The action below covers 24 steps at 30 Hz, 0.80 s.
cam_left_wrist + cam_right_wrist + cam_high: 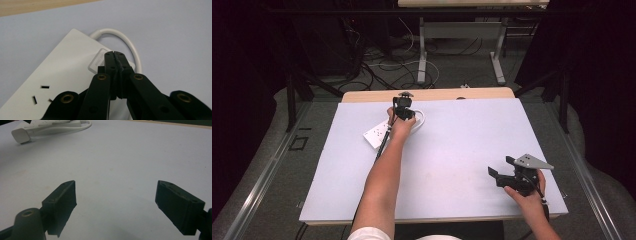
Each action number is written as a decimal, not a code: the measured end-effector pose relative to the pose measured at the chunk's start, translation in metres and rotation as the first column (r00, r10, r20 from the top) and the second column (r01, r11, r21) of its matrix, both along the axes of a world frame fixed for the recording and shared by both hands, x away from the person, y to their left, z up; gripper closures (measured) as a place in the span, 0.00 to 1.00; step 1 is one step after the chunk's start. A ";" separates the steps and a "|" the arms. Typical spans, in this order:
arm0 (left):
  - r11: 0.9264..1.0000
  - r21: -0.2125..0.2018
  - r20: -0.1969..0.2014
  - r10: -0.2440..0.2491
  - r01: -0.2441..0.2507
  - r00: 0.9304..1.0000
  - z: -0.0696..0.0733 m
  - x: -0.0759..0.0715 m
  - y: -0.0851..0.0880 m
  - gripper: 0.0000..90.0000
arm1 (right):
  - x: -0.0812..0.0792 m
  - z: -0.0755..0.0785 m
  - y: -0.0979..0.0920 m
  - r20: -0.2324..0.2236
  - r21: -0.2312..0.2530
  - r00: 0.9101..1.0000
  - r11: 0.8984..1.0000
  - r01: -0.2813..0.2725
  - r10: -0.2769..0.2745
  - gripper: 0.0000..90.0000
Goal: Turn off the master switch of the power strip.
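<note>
Pale table point(452, 165), white power strip point(377, 134), cord point(130, 45)

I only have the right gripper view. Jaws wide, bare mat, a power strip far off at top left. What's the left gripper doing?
Observer: The left gripper is over the switch end of the white power strip, jaws closed together.
Operator: Holding anything?
Observer: Nothing shows between the jaws; whether the tips press the switch I cannot tell.
Operator: Where's the cord?
Observer: The white cord loops out from that end and curls back behind the jaws.
Operator: And my gripper on the table?
Observer: The right gripper sits near the mat's near right corner, far from the strip.
</note>
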<state>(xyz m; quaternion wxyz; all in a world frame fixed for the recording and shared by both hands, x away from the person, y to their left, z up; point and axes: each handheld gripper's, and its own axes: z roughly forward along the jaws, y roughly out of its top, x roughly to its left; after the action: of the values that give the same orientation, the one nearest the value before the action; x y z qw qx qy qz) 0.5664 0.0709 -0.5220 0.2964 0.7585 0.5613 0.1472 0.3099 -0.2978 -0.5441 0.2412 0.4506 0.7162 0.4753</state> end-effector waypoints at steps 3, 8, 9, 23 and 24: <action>1.000 0.000 0.001 0.004 -0.004 1.000 0.000 0.001 0.000 1.00 | 0.000 0.000 -0.002 -0.004 -0.007 1.000 1.000 -0.001 0.001 0.19; 1.000 0.011 0.001 0.007 -0.007 1.000 -0.001 0.002 0.002 1.00 | 0.000 0.000 -0.003 -0.002 -0.008 1.000 1.000 -0.006 0.006 0.19; 1.000 0.013 0.002 0.005 -0.005 1.000 -0.001 0.002 0.002 1.00 | 0.000 0.000 -0.002 -0.001 -0.001 1.000 1.000 -0.008 0.008 0.19; 0.999 0.038 -0.001 -0.008 0.008 1.000 -0.002 0.001 0.000 1.00 | 0.000 0.001 -0.003 -0.004 -0.010 1.000 1.000 -0.007 0.007 0.19; 0.999 0.034 0.005 0.000 0.000 1.000 -0.003 0.002 -0.001 1.00 | 0.000 0.002 -0.002 -0.002 -0.002 1.000 1.000 -0.007 0.007 0.19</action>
<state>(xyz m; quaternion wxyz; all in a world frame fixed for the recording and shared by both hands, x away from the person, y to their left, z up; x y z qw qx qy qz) 0.5680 0.0696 -0.5246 0.2847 0.7632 0.5580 0.1585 0.3097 -0.3001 -0.5426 0.2392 0.4484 0.7185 0.4748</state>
